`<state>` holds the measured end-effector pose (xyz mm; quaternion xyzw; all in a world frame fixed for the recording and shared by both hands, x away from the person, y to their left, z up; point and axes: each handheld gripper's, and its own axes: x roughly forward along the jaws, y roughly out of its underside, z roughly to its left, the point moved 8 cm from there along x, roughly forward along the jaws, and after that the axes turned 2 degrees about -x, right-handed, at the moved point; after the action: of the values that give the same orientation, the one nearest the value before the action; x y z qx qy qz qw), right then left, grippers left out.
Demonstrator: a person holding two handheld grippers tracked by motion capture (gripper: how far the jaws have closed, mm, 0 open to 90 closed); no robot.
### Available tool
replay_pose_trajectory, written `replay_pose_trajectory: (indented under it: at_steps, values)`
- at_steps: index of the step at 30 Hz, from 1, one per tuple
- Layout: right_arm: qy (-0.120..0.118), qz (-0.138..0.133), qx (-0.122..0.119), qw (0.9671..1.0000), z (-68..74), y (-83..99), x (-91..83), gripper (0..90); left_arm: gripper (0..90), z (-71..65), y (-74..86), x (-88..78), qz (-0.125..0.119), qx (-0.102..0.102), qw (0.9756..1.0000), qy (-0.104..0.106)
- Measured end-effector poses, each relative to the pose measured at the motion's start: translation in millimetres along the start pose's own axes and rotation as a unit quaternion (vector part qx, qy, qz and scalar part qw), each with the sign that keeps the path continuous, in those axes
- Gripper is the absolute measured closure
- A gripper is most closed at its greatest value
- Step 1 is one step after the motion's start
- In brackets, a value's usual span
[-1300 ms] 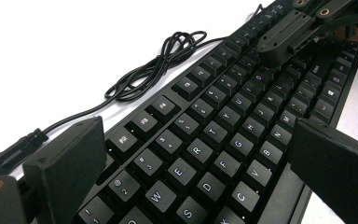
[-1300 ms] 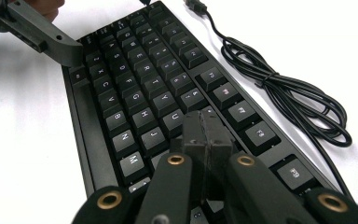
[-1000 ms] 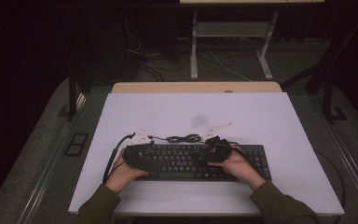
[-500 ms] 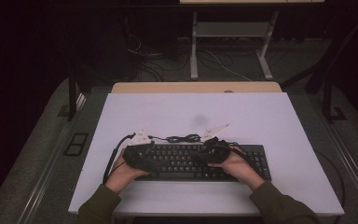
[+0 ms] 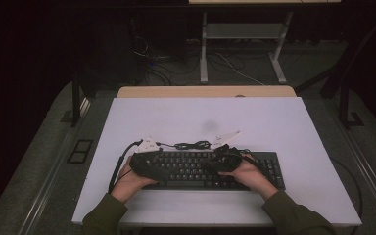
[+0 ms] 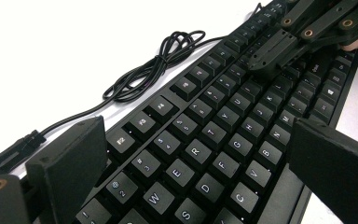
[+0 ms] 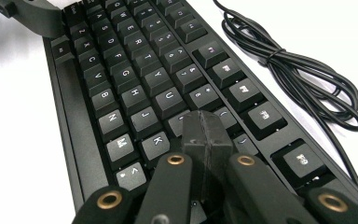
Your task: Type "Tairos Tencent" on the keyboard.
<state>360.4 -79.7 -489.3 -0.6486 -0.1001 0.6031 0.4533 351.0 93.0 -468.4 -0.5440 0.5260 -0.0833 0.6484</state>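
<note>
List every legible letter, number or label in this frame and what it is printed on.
"W", "E", "R", "T", "S", "D", "F", "G", "H", "C", "V", "B", "N": key caps of the black keyboard, left gripper view.
"Y", "U", "J", "K", "G", "B", "N", "V", "C": the same keyboard, right gripper view.
Number-row and function-row legends: too blurred to read.
High view: all key print too small.
No brand name readable.

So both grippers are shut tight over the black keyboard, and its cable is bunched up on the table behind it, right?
Not quite. The right gripper is shut over the keyboard, but the left gripper is open: the left gripper view shows its jaws wide apart. The cable is bunched behind.
</note>
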Motion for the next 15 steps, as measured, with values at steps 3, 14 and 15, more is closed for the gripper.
replay_pose_trajectory:
  at_steps: [3,14,15]
  values:
    - [-0.001,-0.005,0.001,1.0000,0.1,-1.5,-1.6,89.0,4.6,0.1,0.0,0.1,0.000,0.000,1.0000,0.000]
    - [-0.001,-0.036,0.008,0.9993,-2.8,-9.2,-13.2,74.0,4.8,-0.4,0.2,0.9,0.000,0.000,1.0000,0.001]
    - [-0.001,-0.039,0.011,0.9992,-2.9,-9.8,-13.9,71.2,4.8,-0.5,0.2,1.0,0.000,0.000,1.0000,0.001]
